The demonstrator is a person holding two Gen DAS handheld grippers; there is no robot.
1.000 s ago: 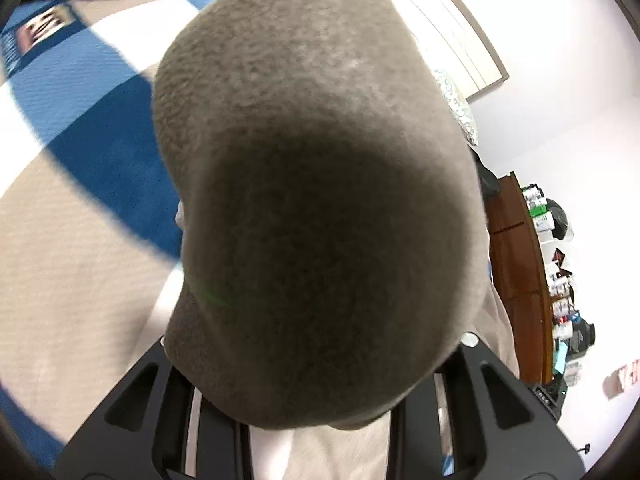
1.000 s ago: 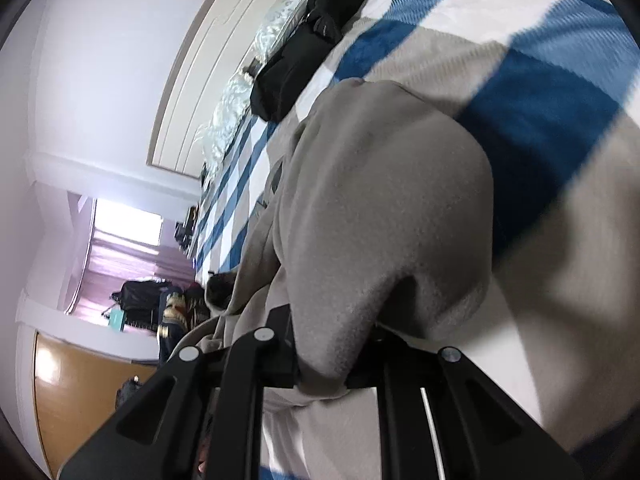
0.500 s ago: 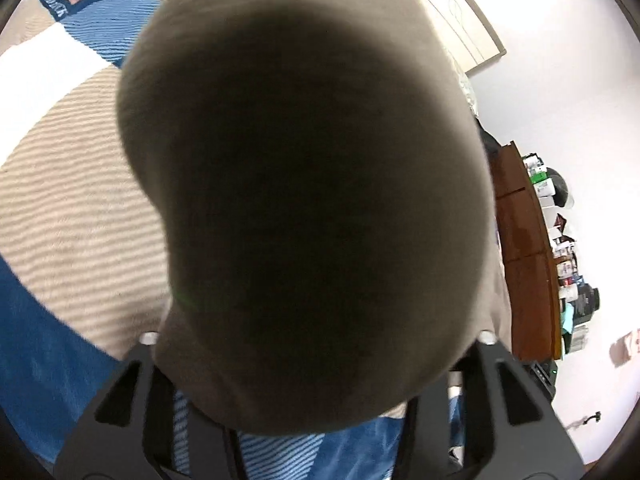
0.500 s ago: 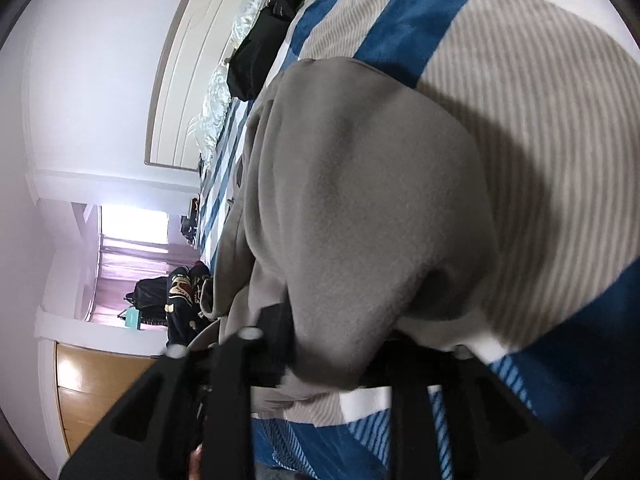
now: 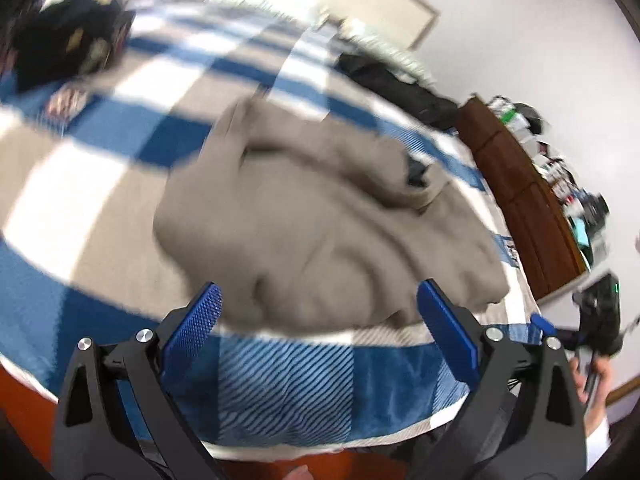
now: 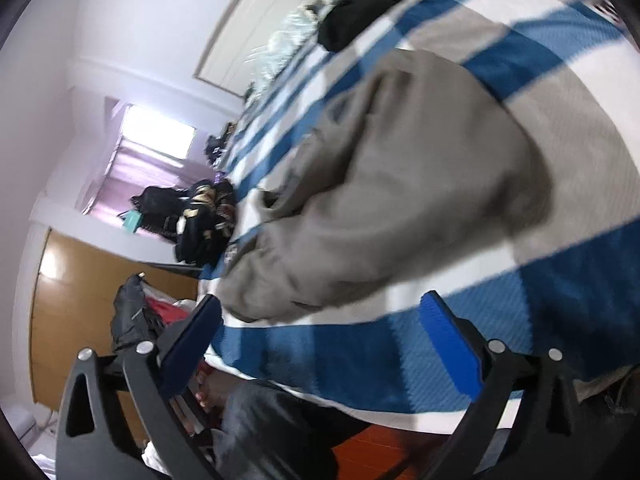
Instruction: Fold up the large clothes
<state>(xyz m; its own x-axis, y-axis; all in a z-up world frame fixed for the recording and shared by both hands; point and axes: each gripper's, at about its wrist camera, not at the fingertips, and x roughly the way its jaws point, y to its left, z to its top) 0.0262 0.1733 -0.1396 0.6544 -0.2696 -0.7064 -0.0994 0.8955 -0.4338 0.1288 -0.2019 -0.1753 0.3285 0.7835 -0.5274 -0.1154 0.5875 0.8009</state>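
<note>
A large grey-beige fleece garment [image 5: 320, 216] lies folded in a bulky heap on the blue, white and beige checked bedspread [image 5: 100, 184]. It also shows in the right wrist view [image 6: 400, 184]. My left gripper [image 5: 318, 312] is open and empty, just in front of the garment's near edge, with its blue pads [image 5: 192, 328] spread wide. My right gripper [image 6: 320, 320] is open and empty too, just off the garment's near end, over the blue band of the bedspread [image 6: 560, 288].
Dark clothes [image 5: 64, 36] lie at the far left of the bed and a black garment [image 5: 396, 84] at its far side. A brown cabinet [image 5: 524, 204] with clutter stands to the right. Black bags [image 6: 200, 216] and a wooden wardrobe [image 6: 80, 288] stand beside the bed.
Both grippers have opened and let go of the grey garment, which has dropped onto the bed. Both have pulled back from it toward the bed's near edge.
</note>
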